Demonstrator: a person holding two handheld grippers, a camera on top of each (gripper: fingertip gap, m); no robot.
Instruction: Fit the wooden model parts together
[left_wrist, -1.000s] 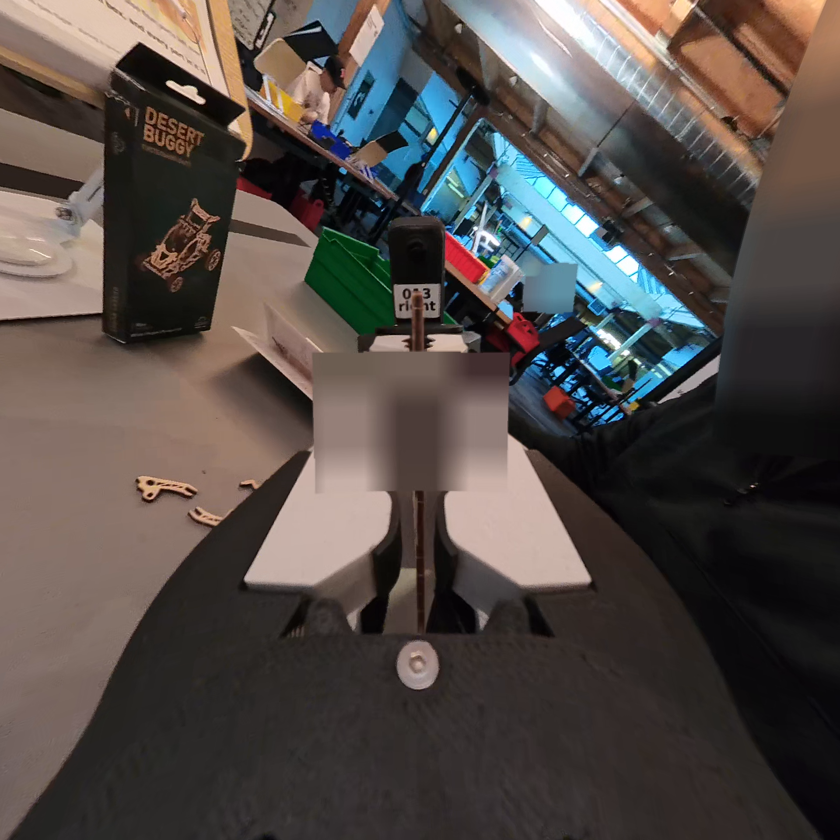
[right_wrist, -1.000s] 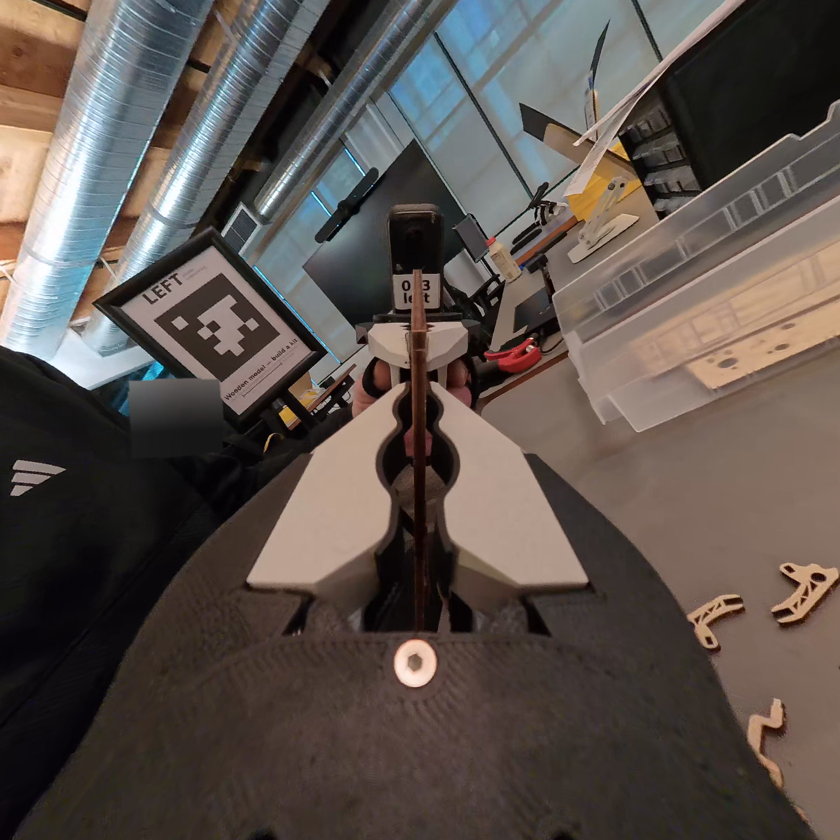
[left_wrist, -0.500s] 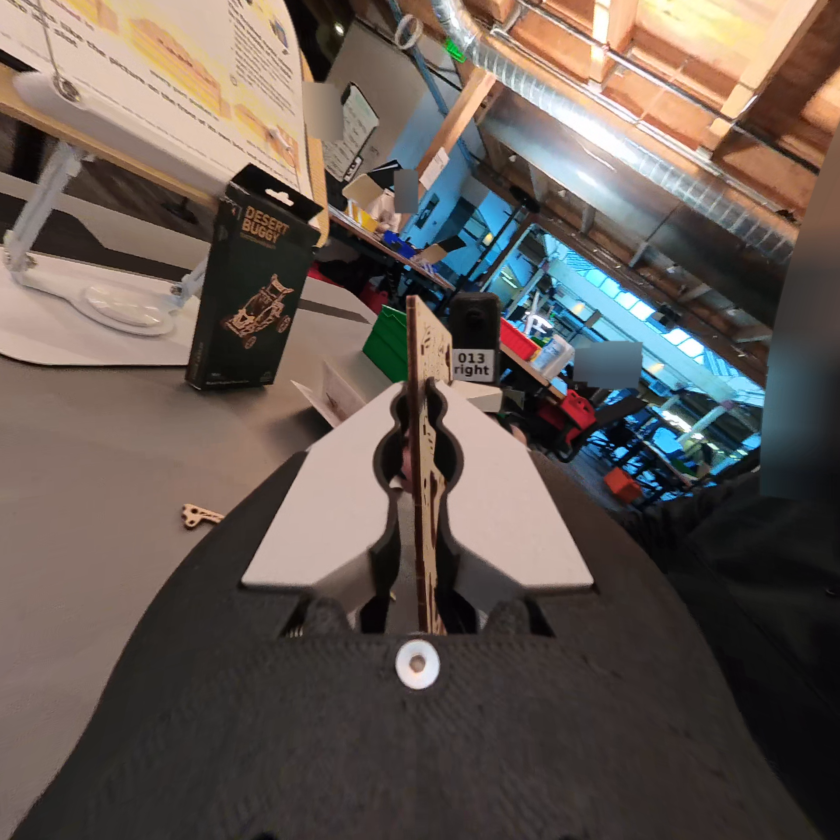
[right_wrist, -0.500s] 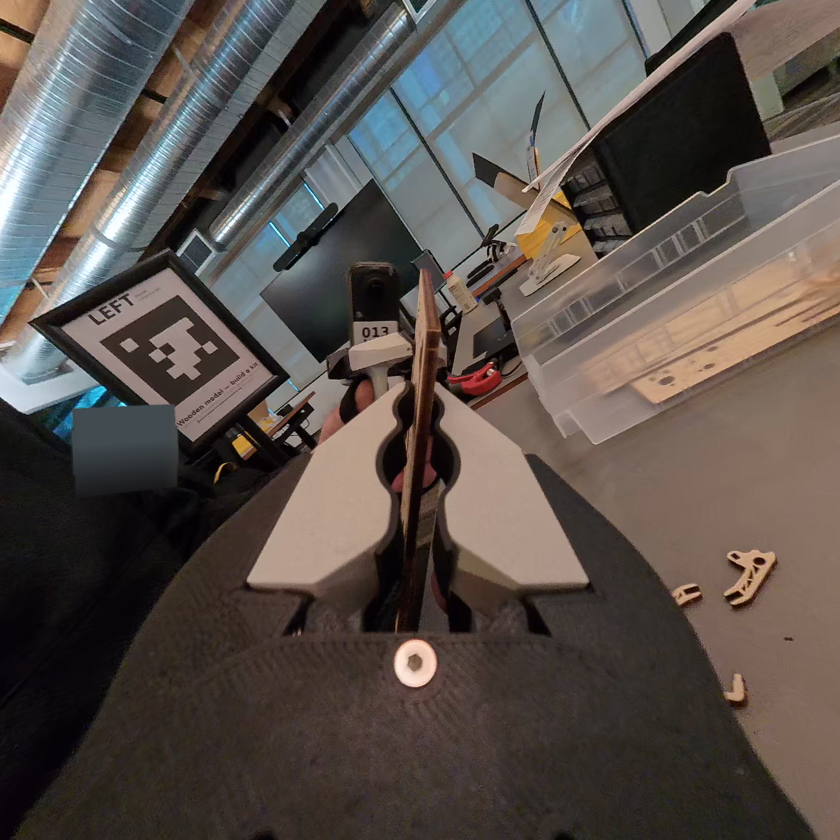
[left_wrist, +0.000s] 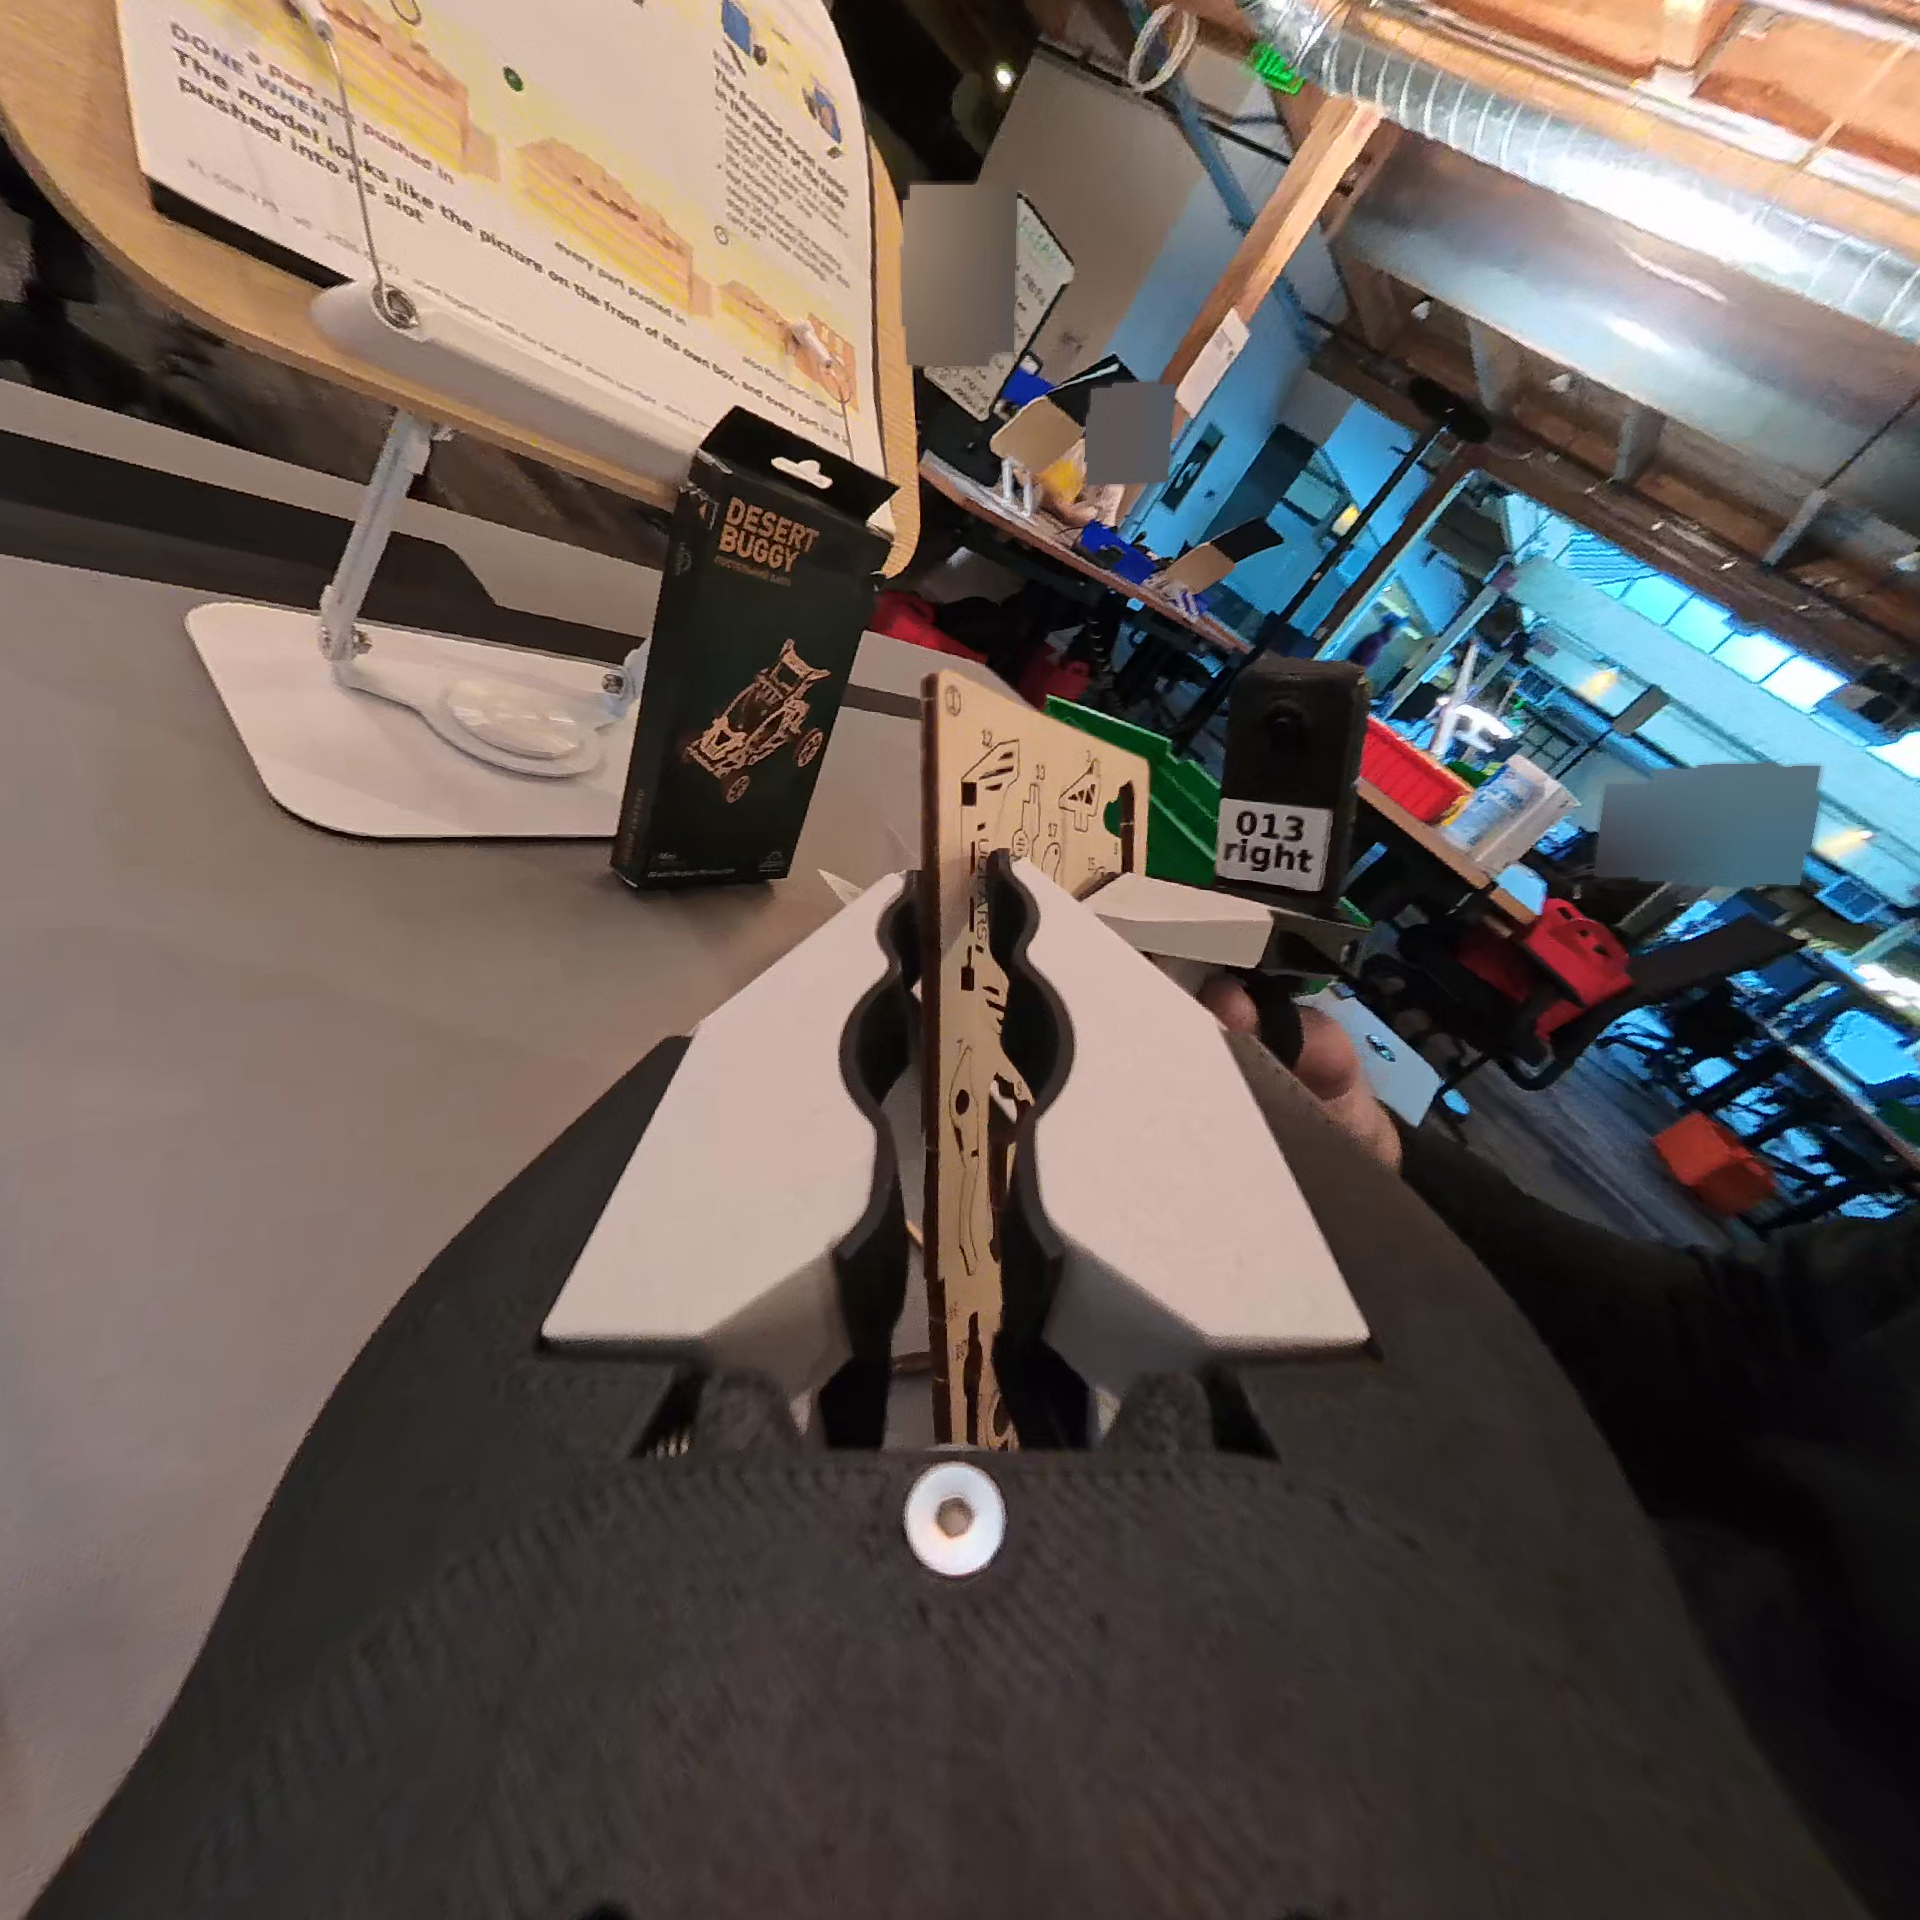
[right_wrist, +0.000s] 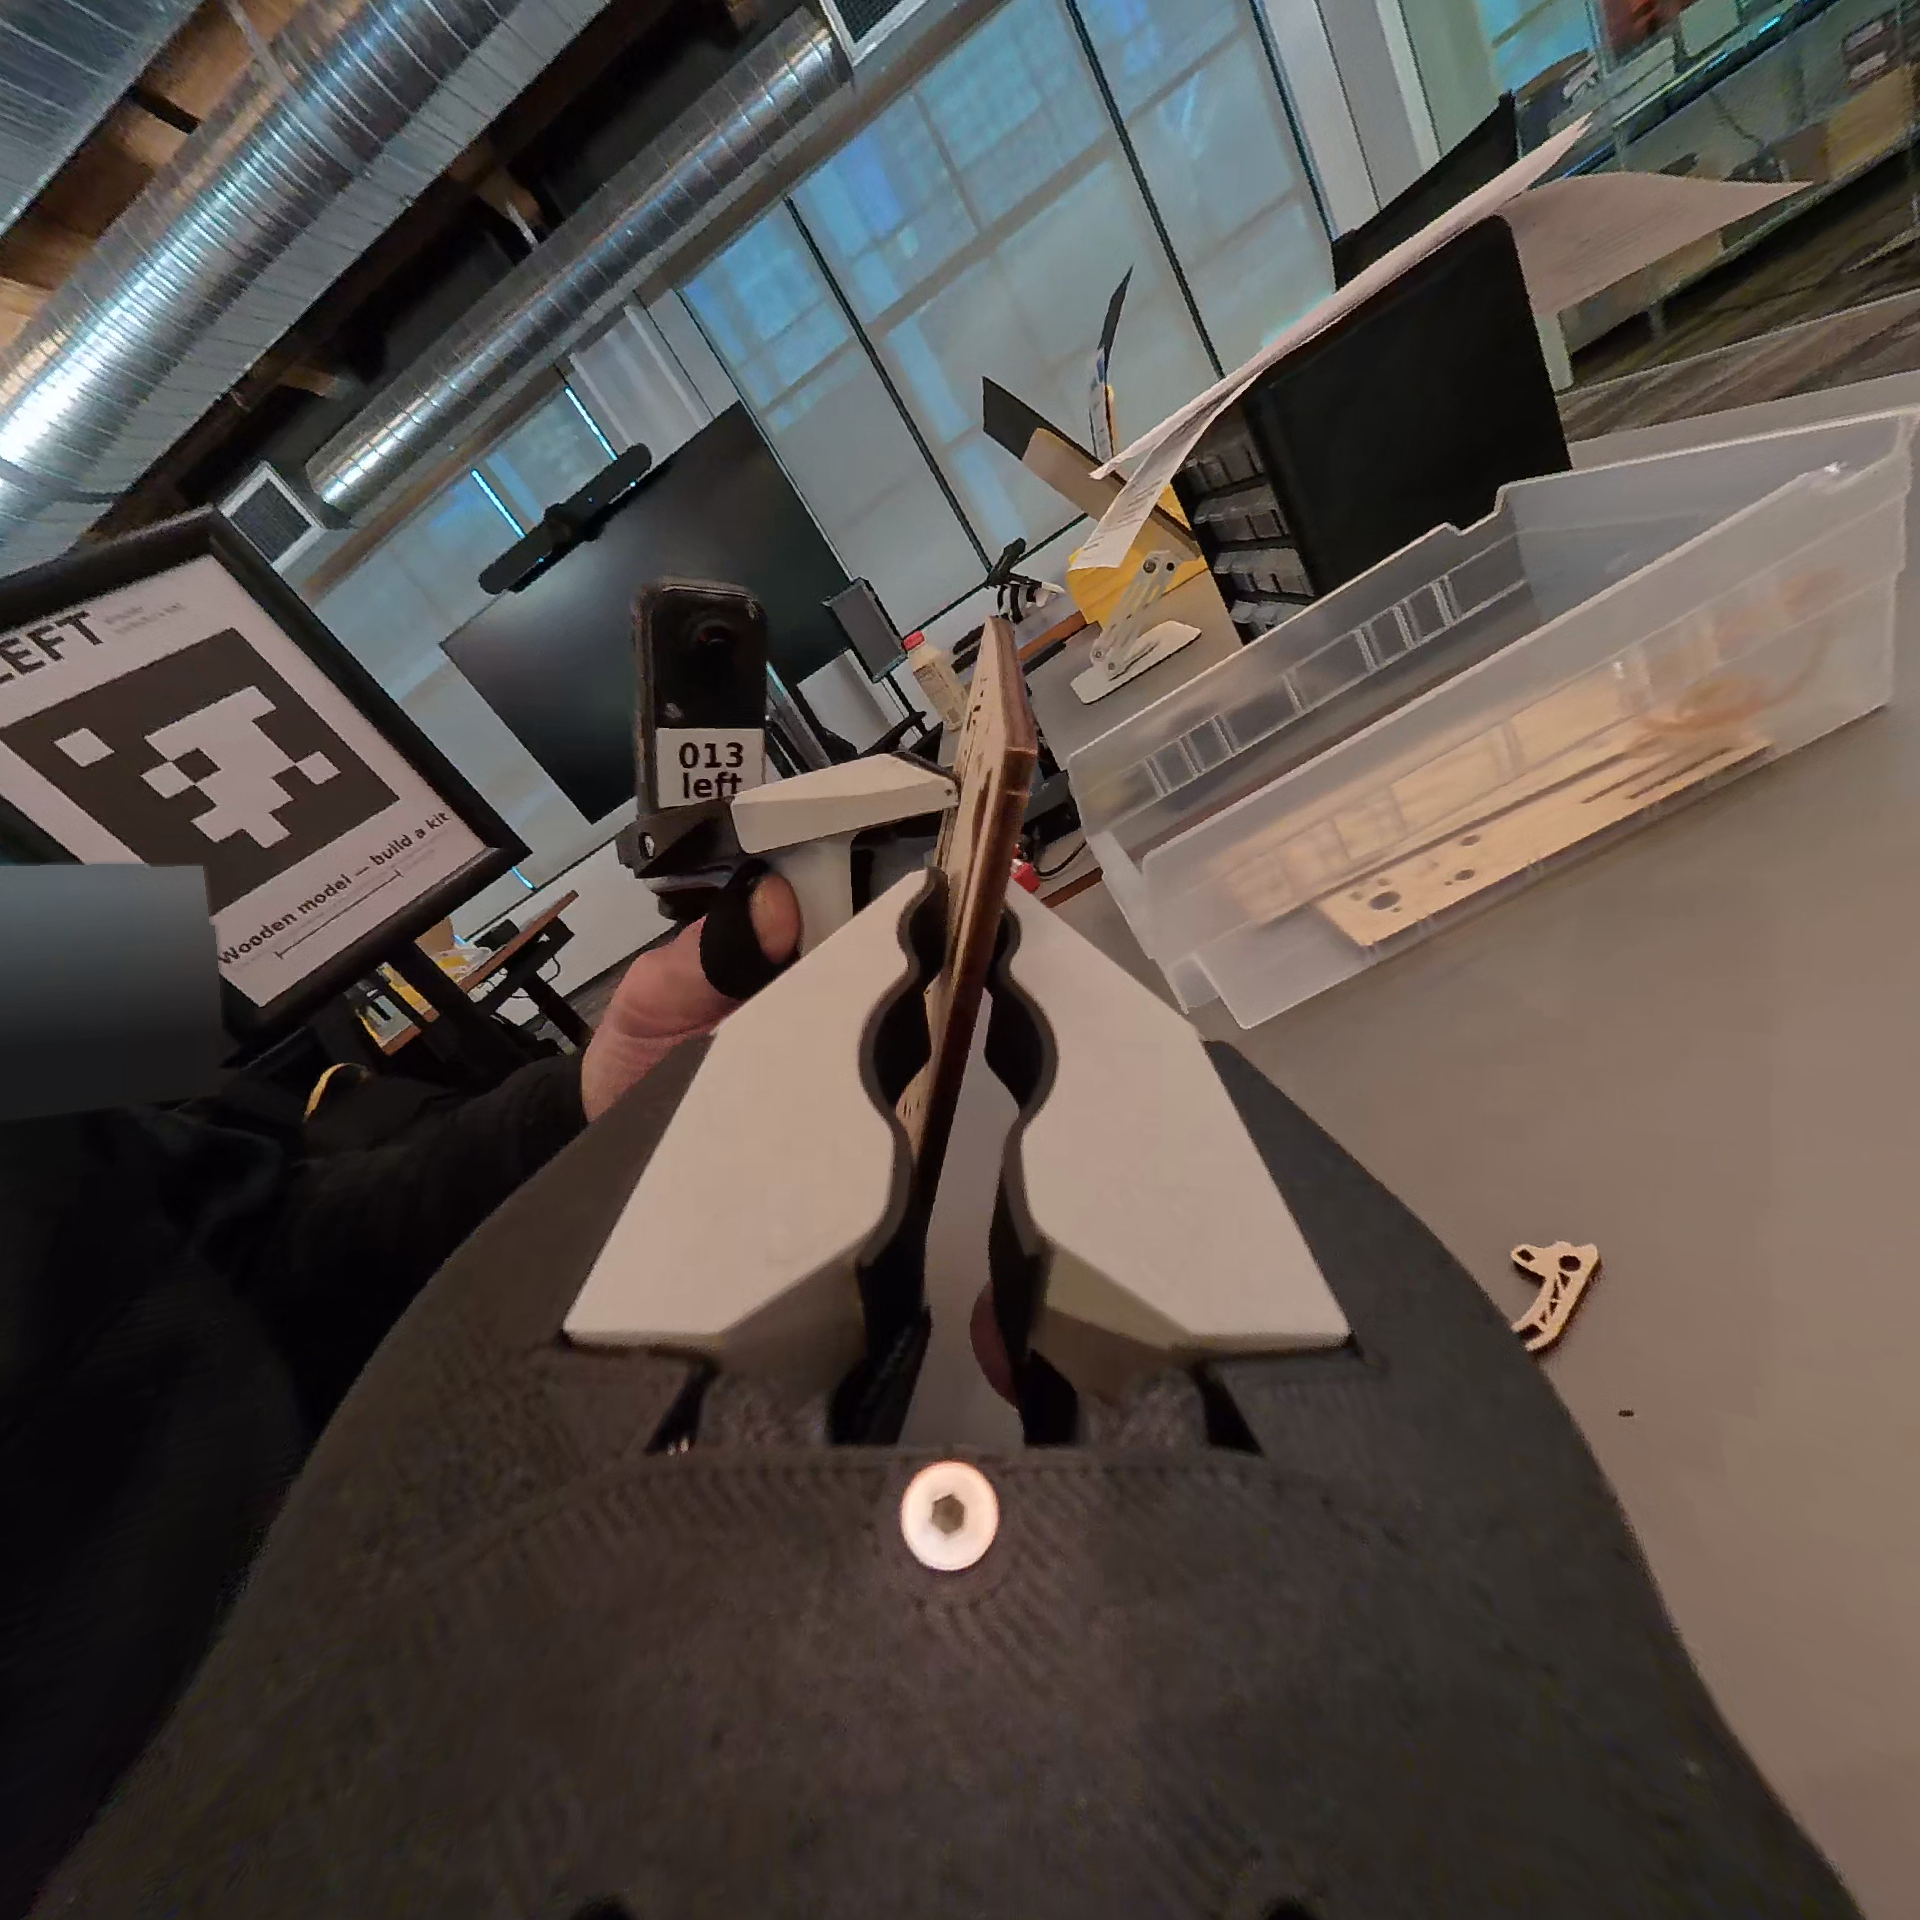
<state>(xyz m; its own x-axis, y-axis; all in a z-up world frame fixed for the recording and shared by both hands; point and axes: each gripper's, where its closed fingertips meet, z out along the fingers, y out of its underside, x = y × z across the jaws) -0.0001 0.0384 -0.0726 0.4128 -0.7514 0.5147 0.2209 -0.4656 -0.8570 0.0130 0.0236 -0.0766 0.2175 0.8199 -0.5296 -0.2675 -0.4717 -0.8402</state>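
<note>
Plywood sheet (left_wrist: 992, 1049), thin and pale, laser-cut with small numbered part outlines: I see it standing on edge between the fingers of both tools, lifted clear of the grey table (left_wrist: 312, 1039).

Left gripper (left_wrist: 956, 894): its fingers are slightly parted. The sheet stands between the dark pads; the right-hand pad touches its printed face, and a sliver of gap shows on the other side. I cannot tell that it is pinching.

Right gripper (right_wrist: 961, 904): its fingers are pressed together on the sheet's edge, which runs up tilted to the right past the tips. In the left view this tool's white finger (left_wrist: 1184, 914) meets the far end of the sheet.

Hands: a hand (right_wrist: 675, 987) with a black fingertip cover holds the left tool; a hand (left_wrist: 1309, 1070) holds the right one.

Loose wooden piece (right_wrist: 1553, 1288), one, small and cut out, flat on the table, to the right of my right tool.

Dark box (left_wrist: 748, 665) with a buggy drawing, upright on the table, just beside the white stand (left_wrist: 416, 727) that carries an instruction board (left_wrist: 520, 177).

Clear plastic bin (right_wrist: 1507, 707), on the table to the right, with more flat wooden sheets inside.

Framed sign (right_wrist: 208, 769) with a black-and-white square pattern, standing at the left of the right view.
</note>
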